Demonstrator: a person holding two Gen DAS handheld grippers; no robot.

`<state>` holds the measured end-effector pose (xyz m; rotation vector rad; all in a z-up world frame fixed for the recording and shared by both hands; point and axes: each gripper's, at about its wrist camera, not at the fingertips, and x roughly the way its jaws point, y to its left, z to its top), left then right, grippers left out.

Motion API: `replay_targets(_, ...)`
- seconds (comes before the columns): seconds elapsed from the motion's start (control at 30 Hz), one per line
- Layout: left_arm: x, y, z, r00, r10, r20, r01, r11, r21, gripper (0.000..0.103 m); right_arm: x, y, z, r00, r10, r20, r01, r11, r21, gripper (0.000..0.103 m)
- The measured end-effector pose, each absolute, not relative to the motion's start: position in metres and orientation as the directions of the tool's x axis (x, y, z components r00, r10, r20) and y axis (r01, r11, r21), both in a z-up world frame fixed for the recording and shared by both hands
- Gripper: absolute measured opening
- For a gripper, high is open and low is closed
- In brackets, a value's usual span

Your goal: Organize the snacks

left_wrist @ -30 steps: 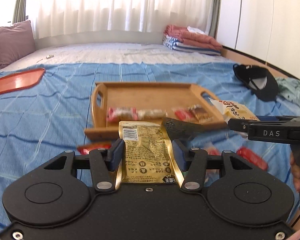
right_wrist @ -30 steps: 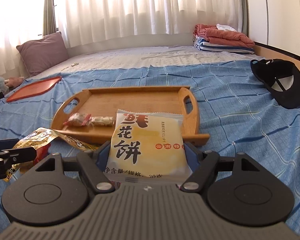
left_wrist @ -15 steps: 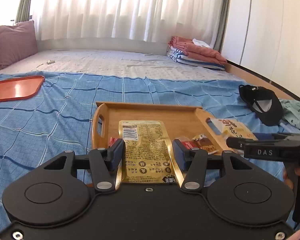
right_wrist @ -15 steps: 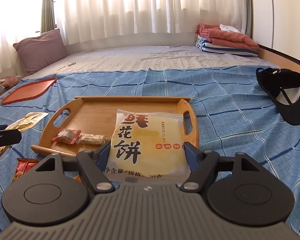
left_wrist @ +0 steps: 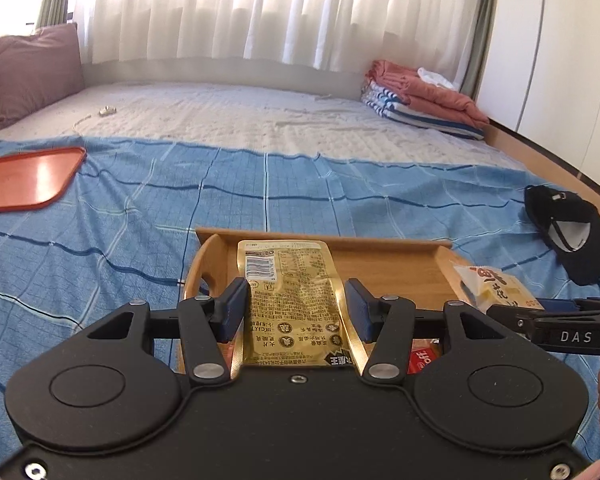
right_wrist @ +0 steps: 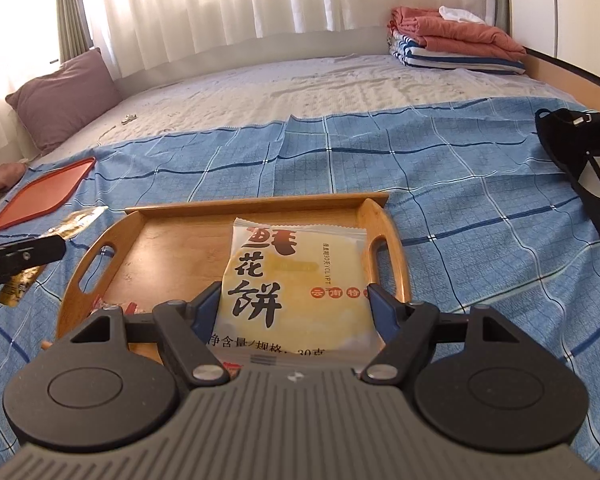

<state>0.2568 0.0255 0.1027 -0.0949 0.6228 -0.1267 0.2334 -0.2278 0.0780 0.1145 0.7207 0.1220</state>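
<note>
The wooden tray (right_wrist: 384, 236) lies on the bedspread (right_wrist: 460, 184), cap (right_wrist: 580, 160) to its right.

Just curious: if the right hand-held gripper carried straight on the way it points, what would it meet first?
Probably the bare floor of the wooden handled tray, with the white-and-yellow pastry packet it holds touching first; depth is uncertain.

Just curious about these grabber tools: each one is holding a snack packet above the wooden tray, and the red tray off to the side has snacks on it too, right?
Not quite. The red tray is bare in the left wrist view. The rest holds: the left gripper clamps a gold packet, the right gripper a pale yellow packet, above the wooden tray.
</note>
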Motion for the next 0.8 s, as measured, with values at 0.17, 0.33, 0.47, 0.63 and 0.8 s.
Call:
replay_targets(0.17, 0.287, 0.023, 0.08, 0.786, -0.124, -0.606, 0.074, 0.992, -0.107, 0.051, 0.258, -0.219, 0.07, 0.728, 0.142, -0.67, -0.088, 0.99, 0.115, 0.076)
replay_targets(0.33, 0.314, 0.02, 0.06, 0.772, -0.095, -0.628, 0.052, 0.995, -0.086, 0.051, 0.282, -0.21, 0.054, 0.705, 0.141, -0.695, -0.1, 0.99, 0.099, 0.076)
replay_targets(0.47, 0.327, 0.02, 0.047, 0.762, -0.089, -0.641, 0.038, 0.995, -0.093, 0.051, 0.295, -0.206, 0.041, 0.69, 0.142, -0.71, -0.101, 0.99, 0.099, 0.076)
replay_targets(0.63, 0.334, 0.02, 0.034, 0.752, -0.083, -0.653, 0.029, 0.995, -0.092, 0.051, 0.306, -0.203, 0.028, 0.676, 0.137, -0.724, -0.1, 0.991, 0.094, 0.076)
replay_targets(0.8, 0.339, 0.02, 0.025, 0.748, -0.073, -0.659, 0.019, 0.996, -0.089, 0.051, 0.31, -0.2, 0.021, 0.672, 0.129, -0.729, -0.101, 0.992, 0.081, 0.076)
